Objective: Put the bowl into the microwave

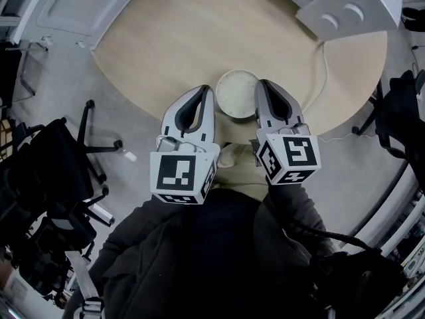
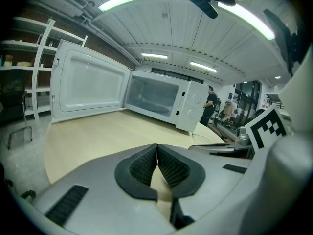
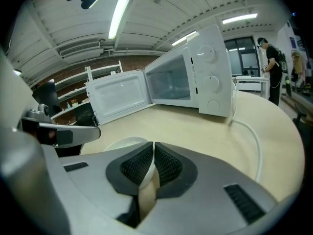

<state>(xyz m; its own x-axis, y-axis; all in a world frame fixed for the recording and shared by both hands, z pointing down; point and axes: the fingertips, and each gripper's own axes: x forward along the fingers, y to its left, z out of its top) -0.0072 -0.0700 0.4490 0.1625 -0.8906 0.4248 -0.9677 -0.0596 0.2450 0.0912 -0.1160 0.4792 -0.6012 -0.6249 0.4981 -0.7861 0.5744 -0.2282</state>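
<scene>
A pale, empty bowl (image 1: 237, 94) sits near the round wooden table's (image 1: 166, 38) front edge. My right gripper (image 1: 261, 86) is at the bowl's right side. In the right gripper view the bowl's (image 3: 122, 144) white rim runs between the black pads of the right gripper (image 3: 153, 150), which is shut on it. The left gripper (image 1: 208, 90) hovers just left of the bowl. Its pads (image 2: 168, 166) meet with nothing between them, so the left gripper (image 2: 157, 151) is shut. The white microwave (image 1: 345, 5) stands at the table's far right, with its door (image 2: 90, 84) swung wide and its cavity (image 3: 168, 84) empty.
The microwave's white cable (image 1: 323, 78) trails over the table's right edge, close to my right gripper. Black office chairs (image 1: 60, 171) stand on the floor to the left. A person (image 3: 270, 58) stands far off behind the table, and shelves (image 2: 19, 67) line the wall.
</scene>
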